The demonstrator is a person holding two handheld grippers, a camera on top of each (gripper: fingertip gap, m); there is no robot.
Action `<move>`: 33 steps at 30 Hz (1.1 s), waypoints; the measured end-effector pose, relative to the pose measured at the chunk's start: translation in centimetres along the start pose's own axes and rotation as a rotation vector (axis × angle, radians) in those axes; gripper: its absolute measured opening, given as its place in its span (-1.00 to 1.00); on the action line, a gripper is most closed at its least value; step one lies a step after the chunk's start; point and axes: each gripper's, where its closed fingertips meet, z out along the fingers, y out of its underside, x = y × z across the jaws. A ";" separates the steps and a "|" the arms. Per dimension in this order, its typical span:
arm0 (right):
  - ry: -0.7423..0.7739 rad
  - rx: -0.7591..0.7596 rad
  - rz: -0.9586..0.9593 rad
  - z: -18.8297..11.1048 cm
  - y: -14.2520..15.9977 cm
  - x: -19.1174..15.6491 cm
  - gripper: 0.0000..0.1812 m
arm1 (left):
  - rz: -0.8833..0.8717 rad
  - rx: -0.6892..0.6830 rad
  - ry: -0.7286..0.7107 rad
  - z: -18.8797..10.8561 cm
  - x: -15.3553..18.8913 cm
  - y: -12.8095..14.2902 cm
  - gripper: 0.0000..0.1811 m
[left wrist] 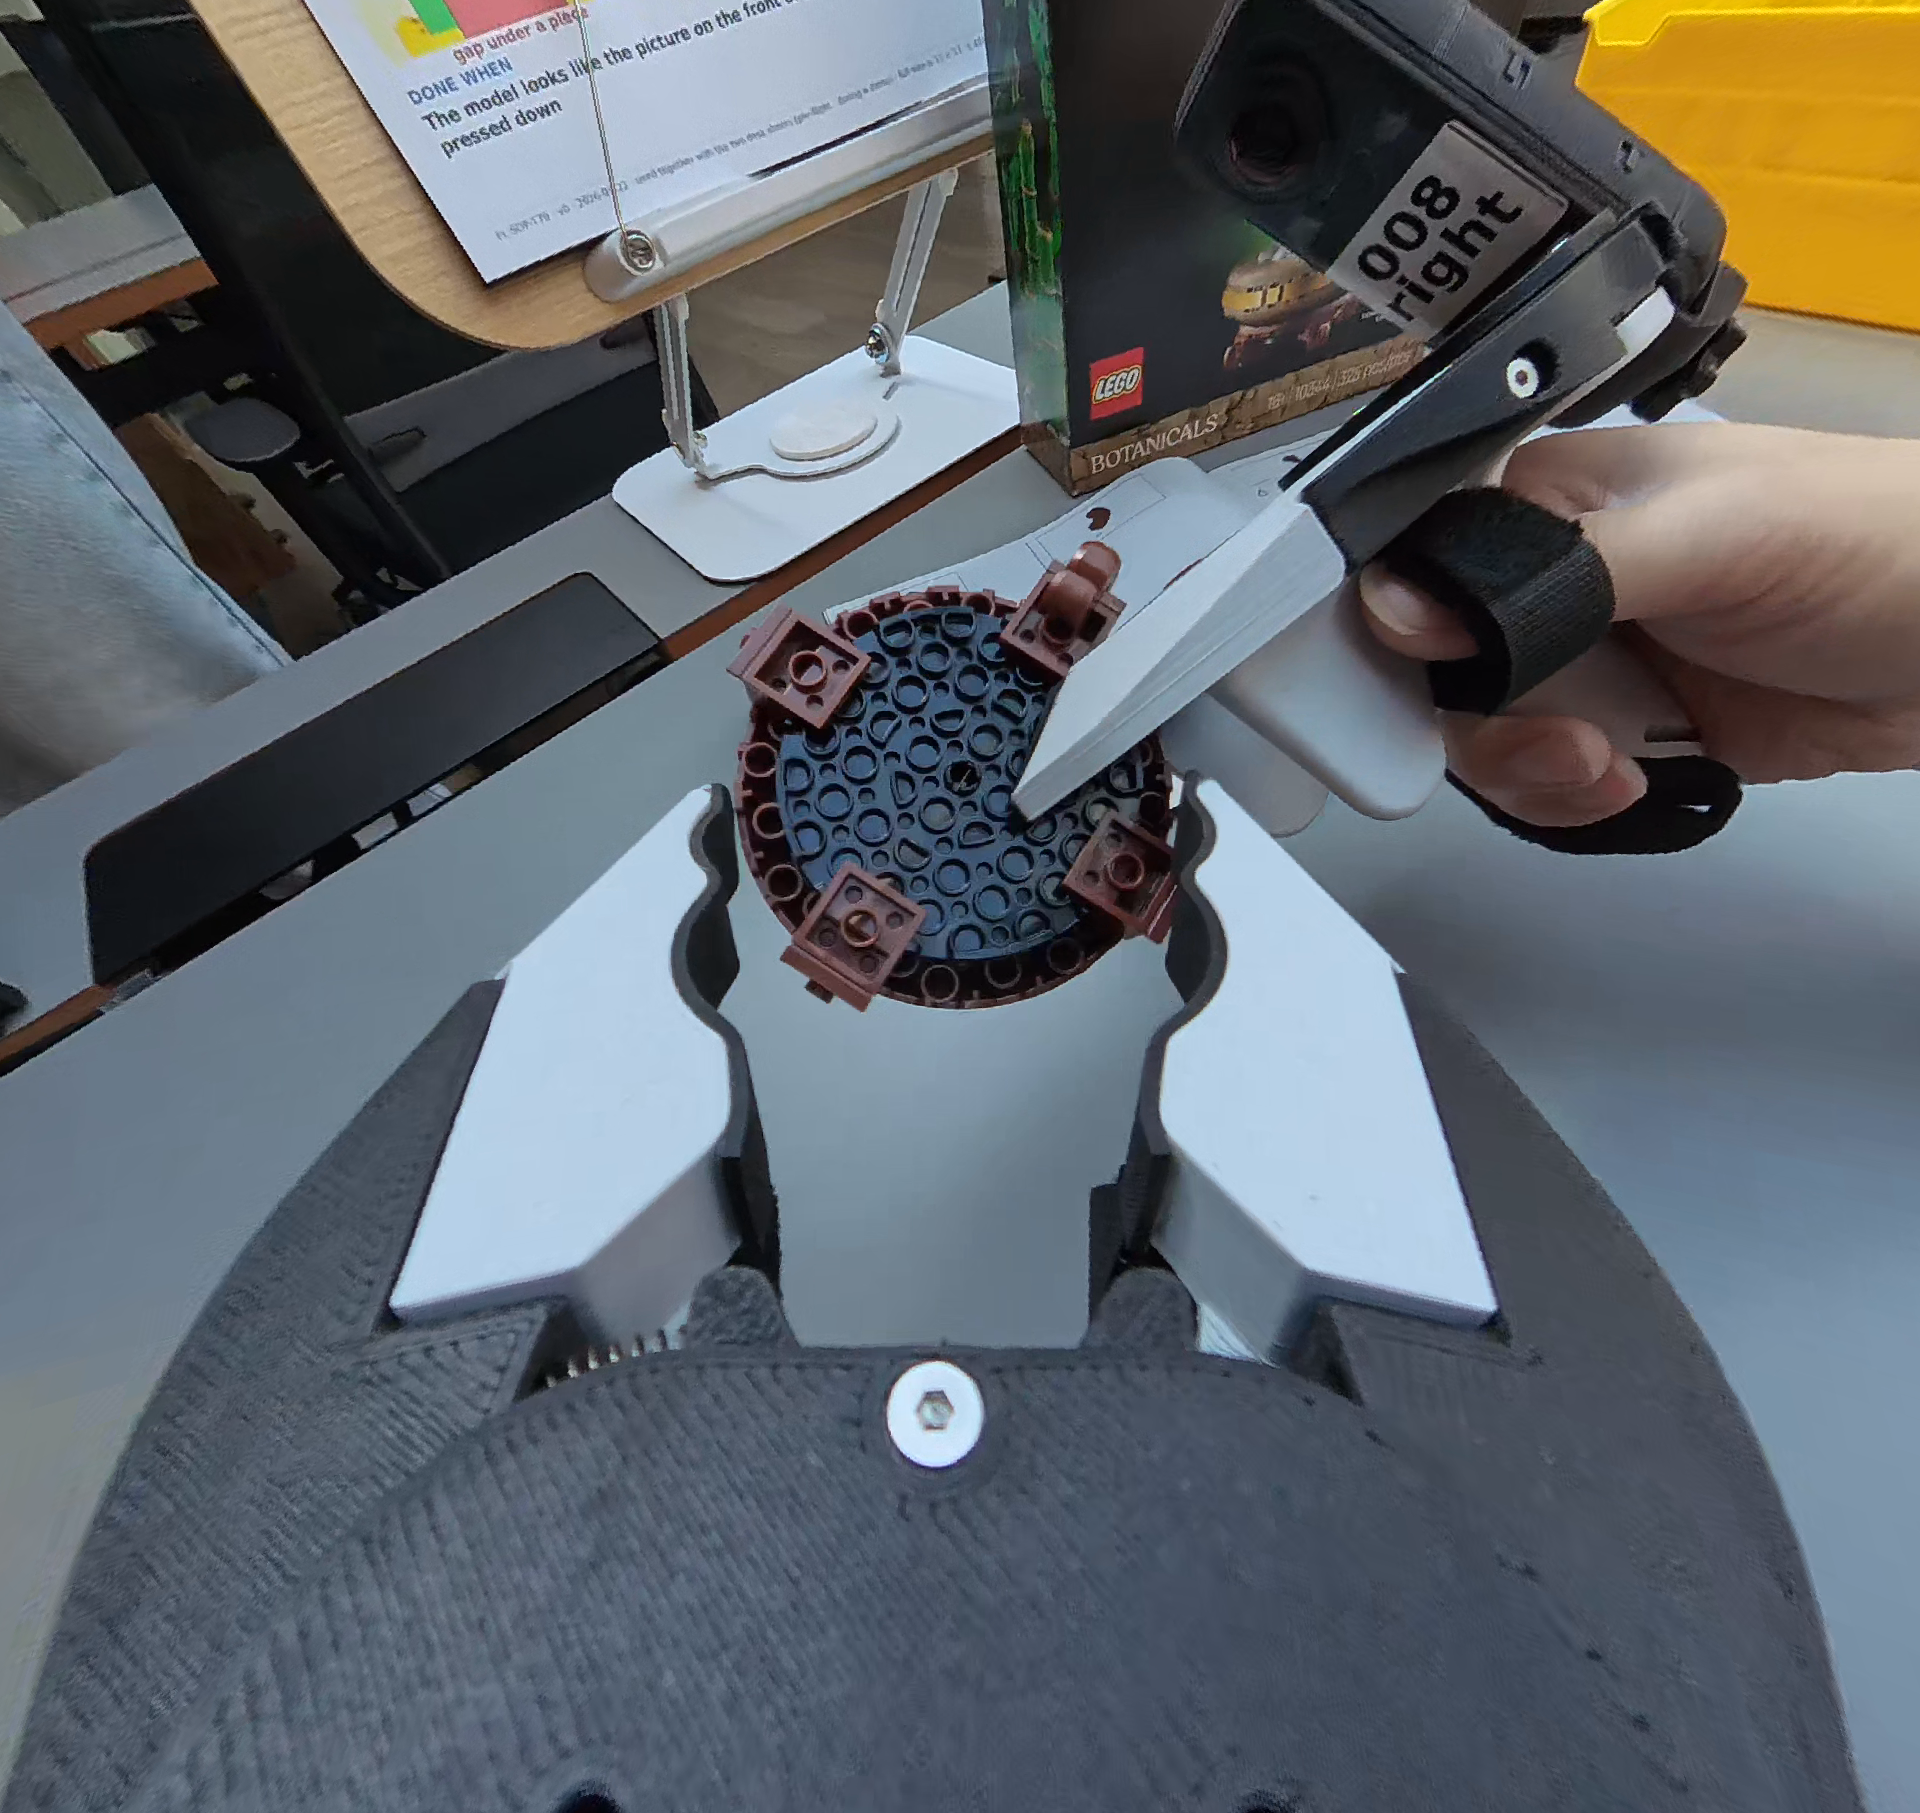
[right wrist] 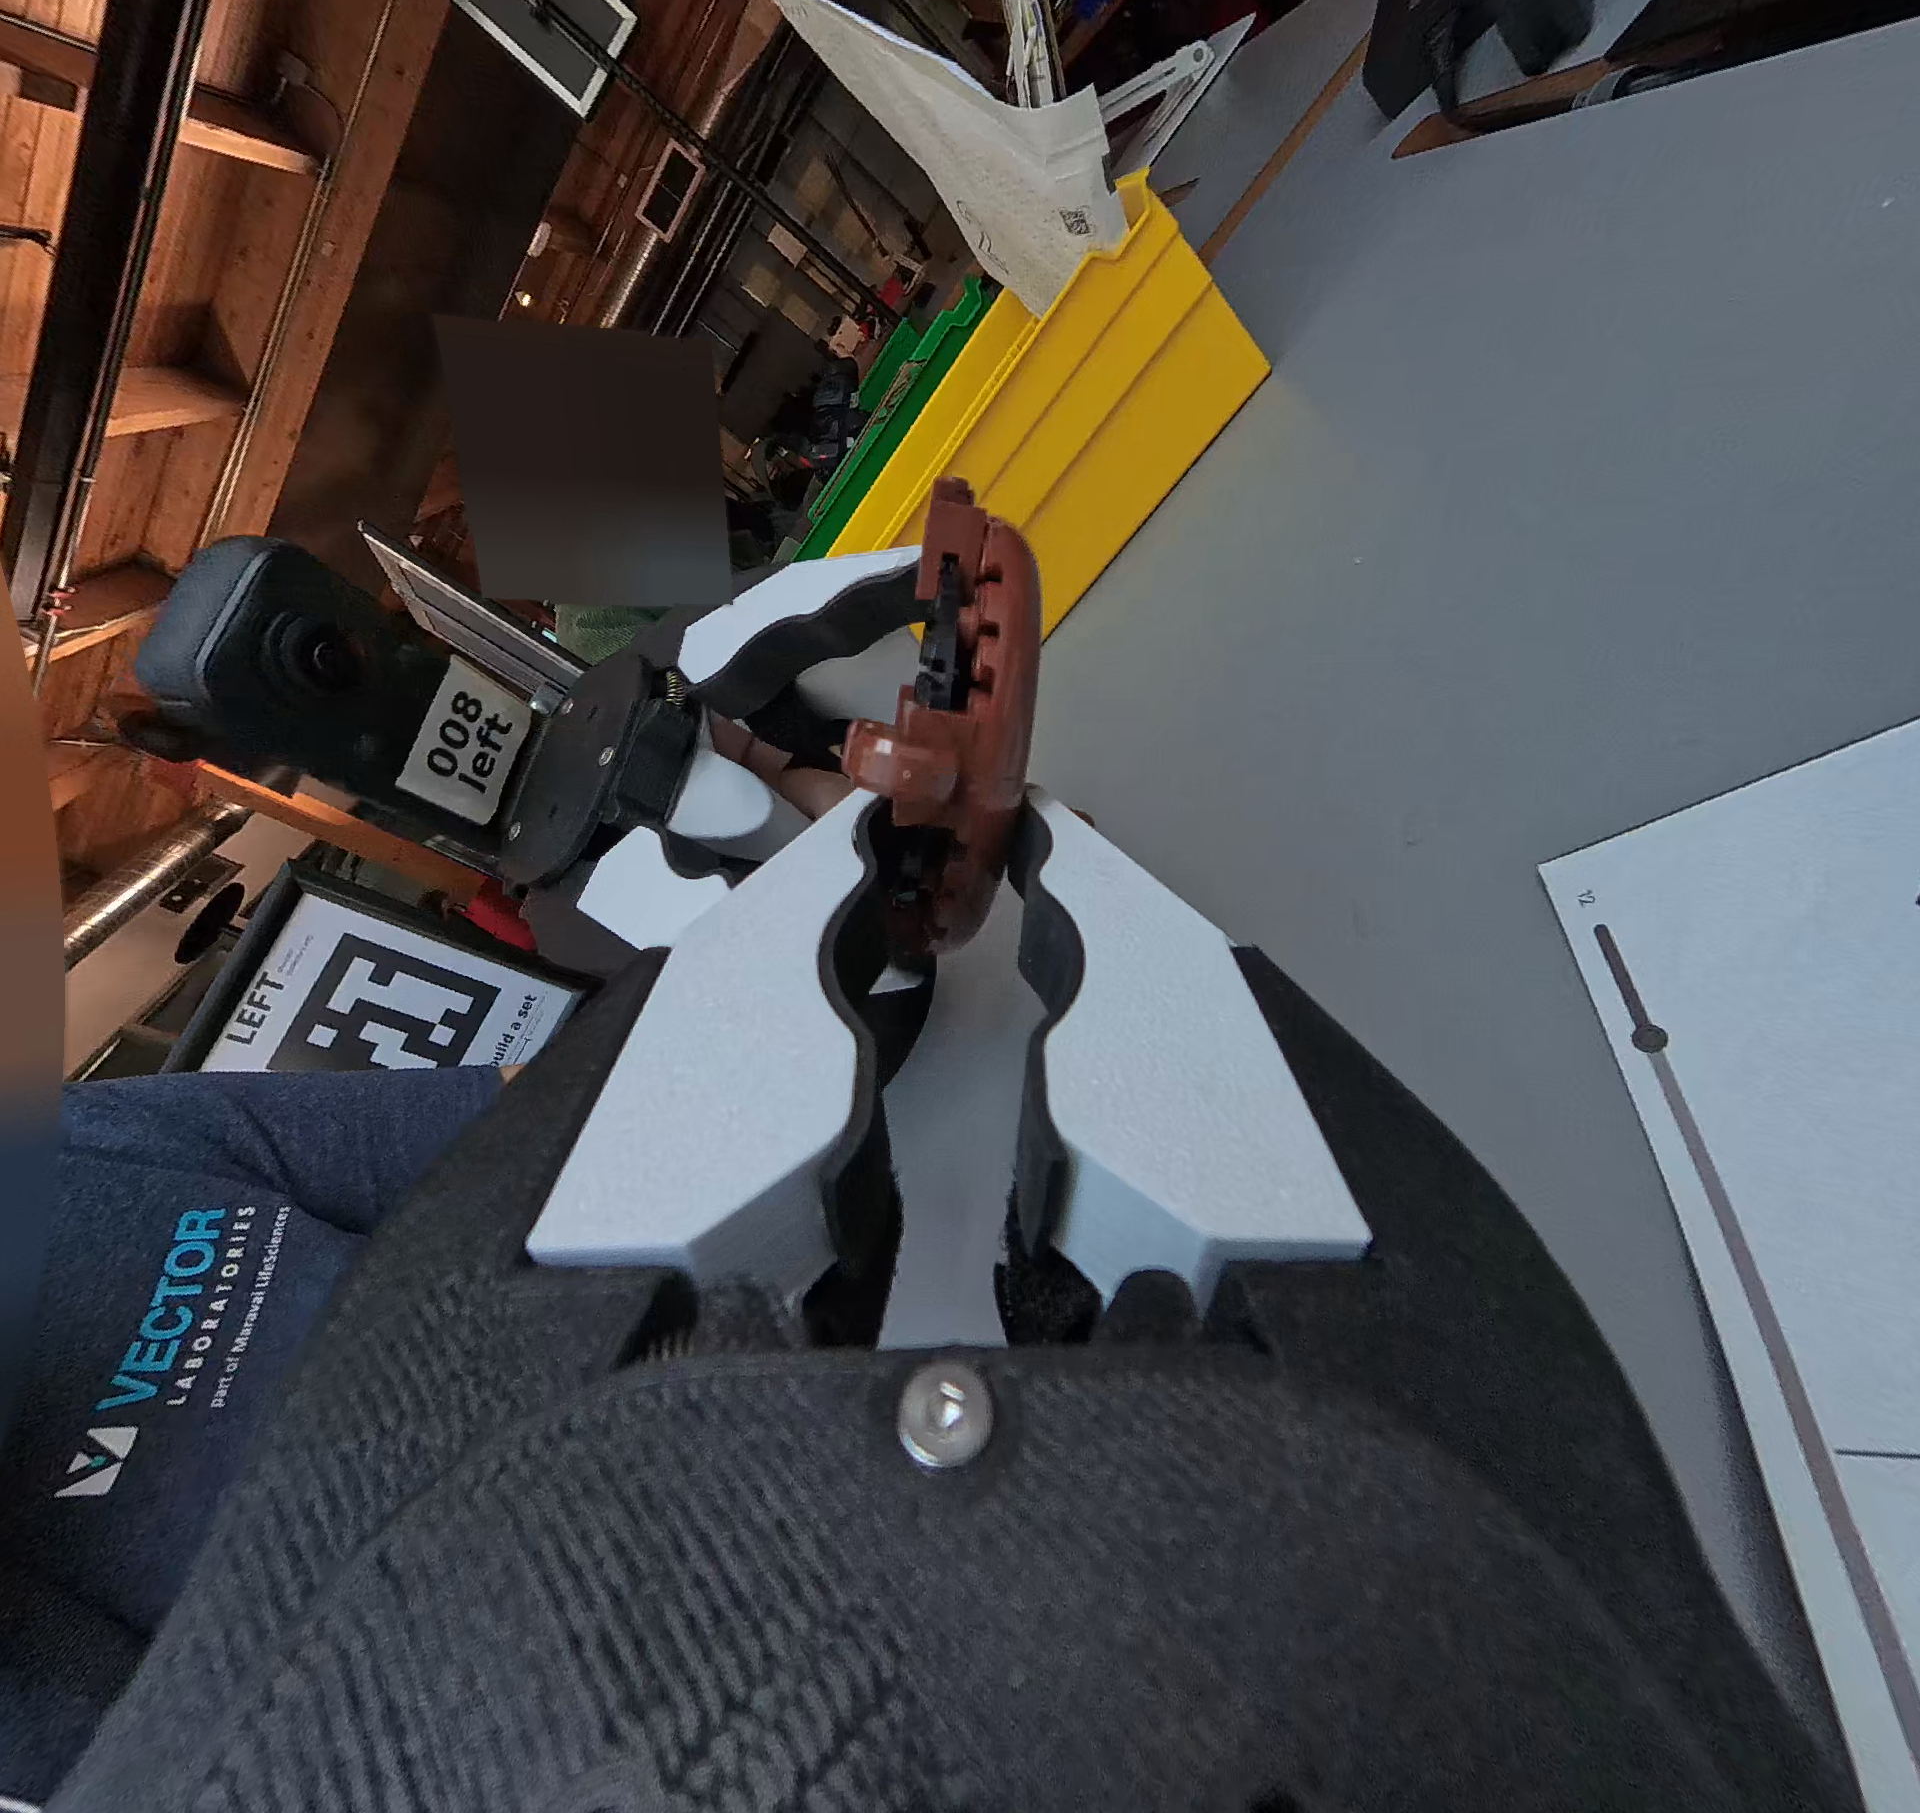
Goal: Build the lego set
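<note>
A round lego assembly (left wrist: pixel 925 807) has a dark blue disc, a brown rim and several brown brackets. It is held up with its hollow underside facing the left wrist camera. My left gripper (left wrist: pixel 951 813) is shut on it, with a fingertip on each side of the rim. My right gripper (left wrist: pixel 1039 787) comes in from the right and is shut on the assembly, with one finger across the blue face. In the right wrist view the assembly (right wrist: pixel 987 683) shows edge-on between the tips of the right gripper (right wrist: pixel 951 828). One of the left gripper's fingers (right wrist: pixel 800 600) shows behind it.
A lego box (left wrist: pixel 1195 329) and an instruction sheet on a stand (left wrist: pixel 644 70) are at the back of the grey table (left wrist: pixel 1558 984). A yellow bin (right wrist: pixel 1091 392) holding a paper bag (right wrist: pixel 987 132) is beyond. A white printed sheet (right wrist: pixel 1766 1140) lies on the right. A hand (left wrist: pixel 1714 600) holds the right gripper. Both grippers' tips are close together, under 4 cm apart.
</note>
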 end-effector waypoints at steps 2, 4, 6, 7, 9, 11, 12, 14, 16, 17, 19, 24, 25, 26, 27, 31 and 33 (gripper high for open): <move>-0.021 0.014 0.015 -0.3 -0.4 -0.1 -0.80 | -0.081 0.009 0.049 -0.2 -0.1 -0.1 -0.03; -0.016 0.018 0.010 -0.7 -0.6 0.2 -0.80 | -0.175 0.019 0.101 -0.5 -0.6 -0.1 0.00; -0.002 0.011 0.000 -0.9 -0.6 0.5 -0.80 | -0.286 0.039 0.176 -0.8 -0.9 -0.2 -0.03; -0.004 0.011 -0.004 -1.0 -0.7 0.6 -0.80 | -0.348 0.041 0.217 -1.0 -1.1 -0.2 -0.05; -0.021 0.020 -0.013 -1.2 -0.9 0.4 -0.80 | -0.464 0.047 0.290 -1.3 -1.6 -0.1 -0.08; -0.036 0.019 -0.019 -1.3 -1.0 0.2 -0.80 | -0.556 0.062 0.350 -1.6 -2.0 0.0 -0.15; -0.044 0.014 -0.027 -1.3 -0.9 0.1 -0.80 | -0.597 0.072 0.371 -1.7 -2.2 0.0 -0.16; -0.072 -0.003 -0.048 -1.0 -0.6 -0.3 -0.80 | -0.656 0.089 0.400 -1.7 -2.6 0.0 -0.19; -0.078 -0.015 -0.072 -0.8 -0.3 -0.6 -0.80 | -0.688 0.095 0.416 -1.6 -2.7 0.2 -0.19; -0.085 -0.023 -0.089 -0.6 -0.2 -0.8 -0.80 | -0.698 0.096 0.431 -1.6 -2.6 0.2 -0.19; -0.098 -0.036 -0.120 -0.4 0.1 -1.2 -0.80 | -0.735 0.104 0.493 -1.6 -1.9 -0.1 -0.19; -0.118 -0.067 -0.204 -0.3 0.5 -2.3 -0.80 | -0.814 0.103 0.678 -1.8 0.4 -0.6 -0.36; -0.118 -0.082 -0.213 -0.3 0.6 -2.3 -0.80 | -0.811 0.104 0.705 -1.9 0.8 -0.7 -0.42; -0.120 -0.099 -0.224 -0.2 0.9 -2.4 -0.80 | -0.806 0.109 0.744 -2.1 1.3 -0.9 -0.55; -0.122 -0.115 -0.234 -0.2 1.1 -2.5 -0.80 | -0.807 0.114 0.779 -2.3 1.7 -1.1 -0.65; -0.111 -0.126 -0.257 -0.3 1.2 -2.5 -0.79 | -0.781 0.128 0.781 -2.4 2.1 -1.3 -0.77; -0.113 -0.116 -0.276 -0.4 0.9 -2.7 -0.78 | -0.770 0.141 0.761 -2.4 1.9 -1.6 -0.78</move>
